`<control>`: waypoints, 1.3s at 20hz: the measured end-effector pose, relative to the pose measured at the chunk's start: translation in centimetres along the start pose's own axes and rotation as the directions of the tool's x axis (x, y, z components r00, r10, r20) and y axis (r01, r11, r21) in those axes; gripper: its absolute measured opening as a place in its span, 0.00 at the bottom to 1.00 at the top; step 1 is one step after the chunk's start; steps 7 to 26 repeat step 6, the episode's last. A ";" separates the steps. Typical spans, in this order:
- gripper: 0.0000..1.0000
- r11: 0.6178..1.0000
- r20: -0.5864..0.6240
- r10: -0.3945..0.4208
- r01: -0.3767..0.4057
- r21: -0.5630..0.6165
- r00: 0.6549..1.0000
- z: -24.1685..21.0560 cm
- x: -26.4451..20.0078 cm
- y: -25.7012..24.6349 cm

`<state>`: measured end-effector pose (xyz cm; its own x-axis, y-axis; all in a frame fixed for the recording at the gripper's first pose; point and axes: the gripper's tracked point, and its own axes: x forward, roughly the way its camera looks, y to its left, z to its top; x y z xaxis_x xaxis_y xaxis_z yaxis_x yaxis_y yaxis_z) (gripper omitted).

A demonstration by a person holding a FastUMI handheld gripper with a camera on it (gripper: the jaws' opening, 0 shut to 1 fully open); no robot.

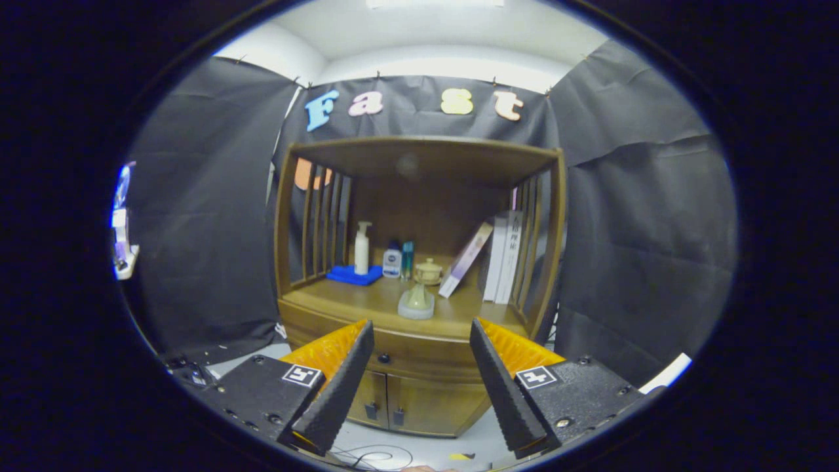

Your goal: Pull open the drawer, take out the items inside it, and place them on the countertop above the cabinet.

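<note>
A brown wooden cabinet (419, 393) stands ahead, with an open shelf section above its countertop (367, 298). Its drawer (419, 357) runs under the countertop and is closed, with a small dark knob (383, 358) on its front. What lies inside the drawer is hidden. My gripper (419, 331) is open and holds nothing. The drawer front shows in the gap between the fingers, some way beyond the tips. The knob sits just right of the left finger (341, 387).
On the countertop stand a white pump bottle (361, 248) on a blue cloth (354, 275), small bottles (392, 260), a lidded ceramic jar (429, 271), a pale vase-like piece (417, 301) and leaning books (501, 255). Two lower doors (387, 403) sit below the drawer. Cables (370, 455) lie on the floor.
</note>
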<state>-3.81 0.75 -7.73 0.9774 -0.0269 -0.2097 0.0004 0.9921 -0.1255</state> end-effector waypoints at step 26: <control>0.93 0.999 0.110 0.012 -0.016 0.035 0.994 6.8 -5.4 -0.2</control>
